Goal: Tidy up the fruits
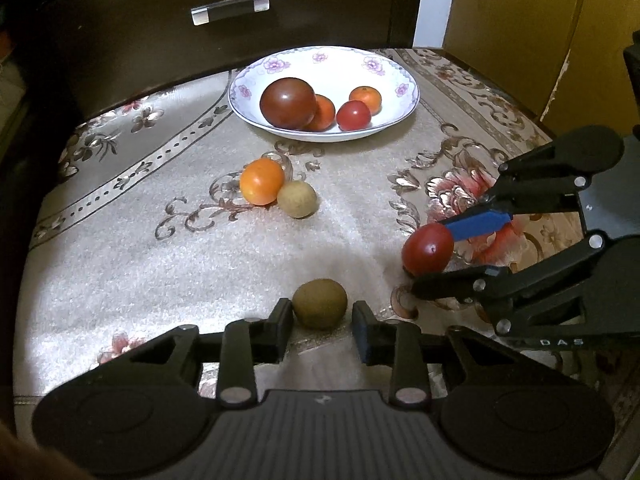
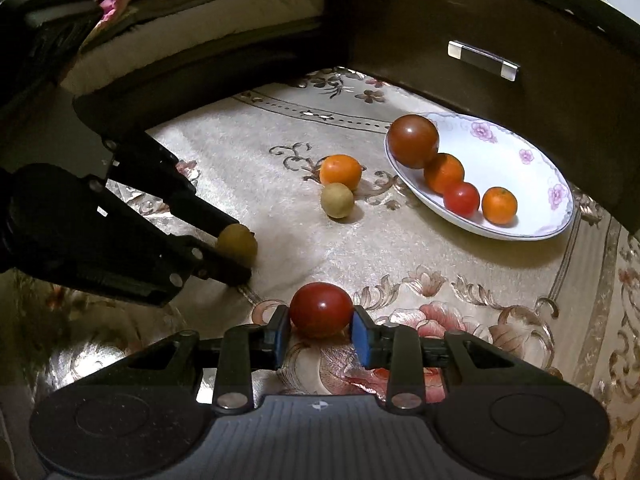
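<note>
A kiwi [image 1: 319,303] is straddled, ungripped, by the spread left gripper [image 1: 322,316], while at 3 o'clock a tomato [image 2: 321,310] is pinched by the right gripper [image 2: 321,330].

Four fruits are sitting in the bowl [image 1: 404,76] at the table's [image 1: 120,264] far edge. Two more are lying touching before it — two others nearer still.

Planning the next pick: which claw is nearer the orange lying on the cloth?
Left. The left claw, straddling a brown fruit, sits nearer the orange; the right claw, around the red tomato, is farther.
</note>
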{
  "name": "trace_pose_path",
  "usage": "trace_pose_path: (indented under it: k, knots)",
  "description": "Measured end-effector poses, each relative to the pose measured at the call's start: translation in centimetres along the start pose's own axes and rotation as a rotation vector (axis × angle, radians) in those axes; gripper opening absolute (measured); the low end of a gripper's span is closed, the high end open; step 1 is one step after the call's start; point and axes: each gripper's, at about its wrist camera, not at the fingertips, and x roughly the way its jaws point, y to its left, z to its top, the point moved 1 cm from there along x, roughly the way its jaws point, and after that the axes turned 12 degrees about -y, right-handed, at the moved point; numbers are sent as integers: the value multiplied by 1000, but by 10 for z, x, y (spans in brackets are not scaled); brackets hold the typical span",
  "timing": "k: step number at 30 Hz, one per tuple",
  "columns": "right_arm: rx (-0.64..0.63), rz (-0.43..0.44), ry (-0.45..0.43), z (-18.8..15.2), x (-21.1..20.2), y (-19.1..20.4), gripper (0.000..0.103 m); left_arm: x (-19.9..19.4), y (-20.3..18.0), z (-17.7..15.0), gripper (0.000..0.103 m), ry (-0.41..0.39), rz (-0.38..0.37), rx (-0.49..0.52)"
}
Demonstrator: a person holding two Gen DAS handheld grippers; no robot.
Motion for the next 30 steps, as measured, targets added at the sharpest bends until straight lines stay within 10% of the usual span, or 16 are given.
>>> trace_pose_path:
  k: [12,30]
  knots:
    - [27,-8,-10,3,4,-3,36,6,-1,2,52,-36,12,22]
    - [47,-10,28,11,11,-3,30,3,-1,17,35,-43,-5,-1]
